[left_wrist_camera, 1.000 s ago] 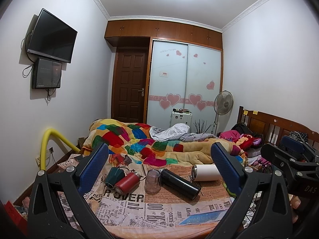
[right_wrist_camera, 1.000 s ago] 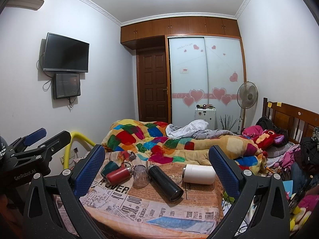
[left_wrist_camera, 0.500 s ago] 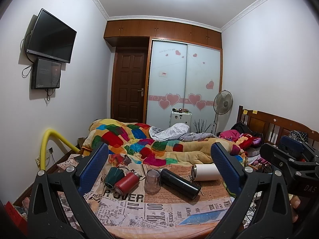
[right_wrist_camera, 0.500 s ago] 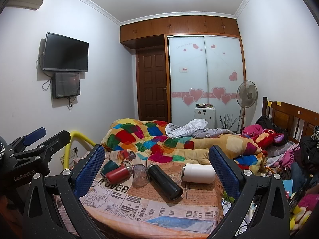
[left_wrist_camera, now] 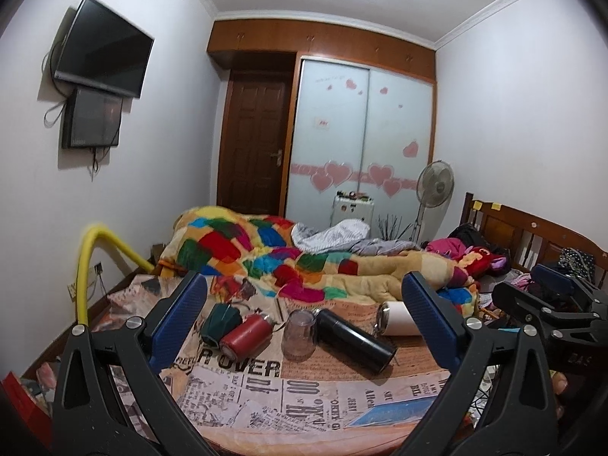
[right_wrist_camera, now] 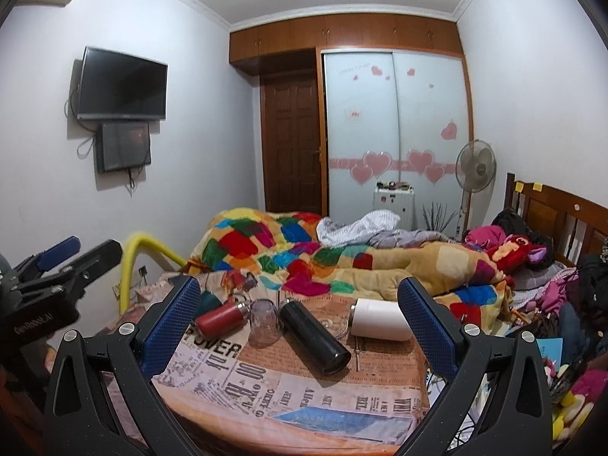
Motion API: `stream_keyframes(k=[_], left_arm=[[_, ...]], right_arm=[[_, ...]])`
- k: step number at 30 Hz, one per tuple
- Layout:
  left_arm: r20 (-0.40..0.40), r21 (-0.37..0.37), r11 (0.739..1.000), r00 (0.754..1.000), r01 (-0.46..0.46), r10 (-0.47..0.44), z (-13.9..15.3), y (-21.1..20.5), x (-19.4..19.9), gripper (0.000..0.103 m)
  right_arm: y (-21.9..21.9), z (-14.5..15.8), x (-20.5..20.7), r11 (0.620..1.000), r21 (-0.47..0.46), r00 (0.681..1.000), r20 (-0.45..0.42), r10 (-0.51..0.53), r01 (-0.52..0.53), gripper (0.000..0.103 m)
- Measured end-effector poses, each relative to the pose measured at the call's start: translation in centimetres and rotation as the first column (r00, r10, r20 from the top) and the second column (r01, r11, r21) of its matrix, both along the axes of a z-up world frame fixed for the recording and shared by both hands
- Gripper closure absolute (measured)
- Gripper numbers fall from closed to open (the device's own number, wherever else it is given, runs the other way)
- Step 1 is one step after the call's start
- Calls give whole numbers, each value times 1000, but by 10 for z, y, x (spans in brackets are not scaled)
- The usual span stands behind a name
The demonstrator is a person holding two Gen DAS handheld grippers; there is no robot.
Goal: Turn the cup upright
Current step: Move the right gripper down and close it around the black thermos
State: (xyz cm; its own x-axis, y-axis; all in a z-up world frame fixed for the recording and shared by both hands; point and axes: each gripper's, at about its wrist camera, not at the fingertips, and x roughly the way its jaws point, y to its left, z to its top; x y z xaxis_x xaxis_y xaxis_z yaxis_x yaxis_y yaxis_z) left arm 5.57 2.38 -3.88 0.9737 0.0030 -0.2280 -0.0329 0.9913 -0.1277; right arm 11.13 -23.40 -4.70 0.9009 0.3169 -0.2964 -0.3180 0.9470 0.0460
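A clear glass cup (left_wrist_camera: 299,333) stands upside down on the newspaper-print cloth (left_wrist_camera: 266,391), between a red flask (left_wrist_camera: 245,335) and a black flask (left_wrist_camera: 353,340) that lie on their sides. It also shows in the right wrist view (right_wrist_camera: 265,321). A dark green cup (left_wrist_camera: 220,321) and a white flask (left_wrist_camera: 399,323) lie there too. My left gripper (left_wrist_camera: 304,315) is open and empty, well short of the cups. My right gripper (right_wrist_camera: 300,319) is open and empty, also held back.
A colourful quilt (left_wrist_camera: 288,254) is heaped behind the cloth. A yellow rail (left_wrist_camera: 91,262) stands at the left, a wooden headboard (left_wrist_camera: 532,235) and clothes at the right. The other gripper shows at each view's edge (left_wrist_camera: 562,304) (right_wrist_camera: 49,285).
Both grippers have drifted only slightly; the scene shifts a little in each view. Nothing on the cloth has moved.
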Motion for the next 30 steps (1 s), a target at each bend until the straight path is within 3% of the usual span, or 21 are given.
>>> stream_keyframes(k=[5,11,17,21,23,30], left_arm=[[-86,0,999,995,-41,41,-28,18,35,0],[-201,15,998,978,-63,65,-68,32,77,0],[-293,3,999,955,-51,50,-107,37,109,0],[-344,-10,999,938,-48,42,-128,36,126,0],[-362,-15,999,931,-47,38,-137,35,133,0],[-399,-13,999,916,-36,28,-155,32,143,0]], right_arm=[[10,-23,45,998,-57,995,-89,34,-39,0],[33,-64,114,981,-134,960,-262,102,-141,0],[48,-109,182,948,-213,884,-452,118,-236,1],[57,-140,217,928,-216,805,-579,129,-304,6],[61,-152,230,918,-213,769,-625,135,-334,9],[68,-178,258,895,-224,691,-712,121,-387,20]])
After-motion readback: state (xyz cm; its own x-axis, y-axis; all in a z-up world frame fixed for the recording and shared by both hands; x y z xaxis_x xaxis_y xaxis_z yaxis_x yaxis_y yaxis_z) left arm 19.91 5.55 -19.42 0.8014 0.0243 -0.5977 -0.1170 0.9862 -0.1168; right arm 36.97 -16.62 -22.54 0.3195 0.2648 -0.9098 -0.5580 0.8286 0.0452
